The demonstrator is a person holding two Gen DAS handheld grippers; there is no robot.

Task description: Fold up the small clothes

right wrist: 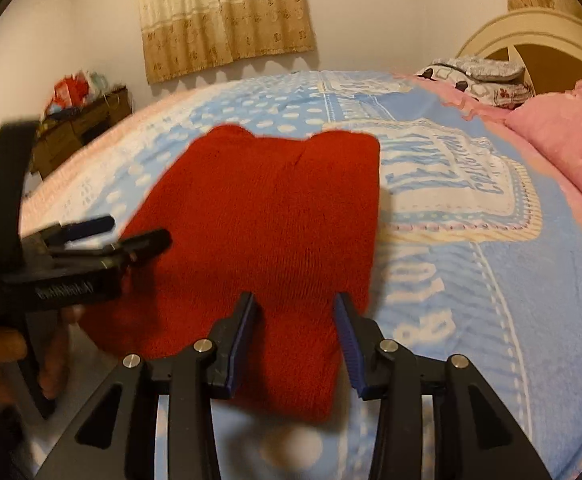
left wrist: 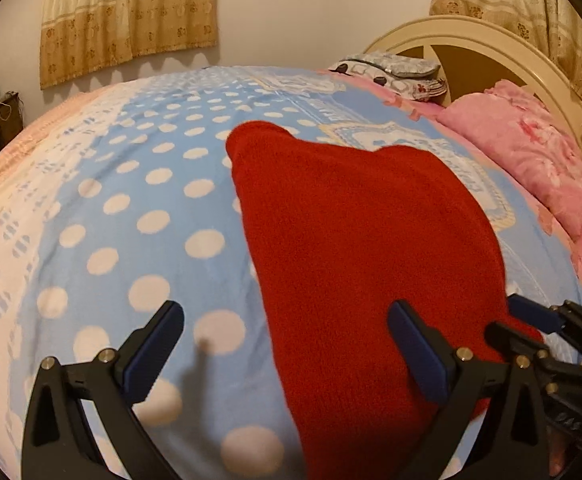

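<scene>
Both jaws apart over red knit, gripping nothing.

Left gripper [left wrist: 285, 344] spread wide, one finger over blanket, the other over the knit's near left edge; right gripper [right wrist: 295, 320] narrower, straddling the knit's near right part, pads not closed on it. Red knit [right wrist: 267, 216] lying flat, folded to a rough rectangle, on blue polka-dot blanket [left wrist: 139, 184]. Printed panel on the blanket right of the knit, lettering mostly unreadable, possibly "COLLECTION". White label on the left gripper's body, too blurred to read. Pink pillow [left wrist: 531, 152] and cream headboard [left wrist: 491, 36] far right; patterned pillows [right wrist: 479, 76] beyond; beige curtain [right wrist: 227, 16] on the wall; cluttered dark dresser [right wrist: 83, 120] at left.
</scene>
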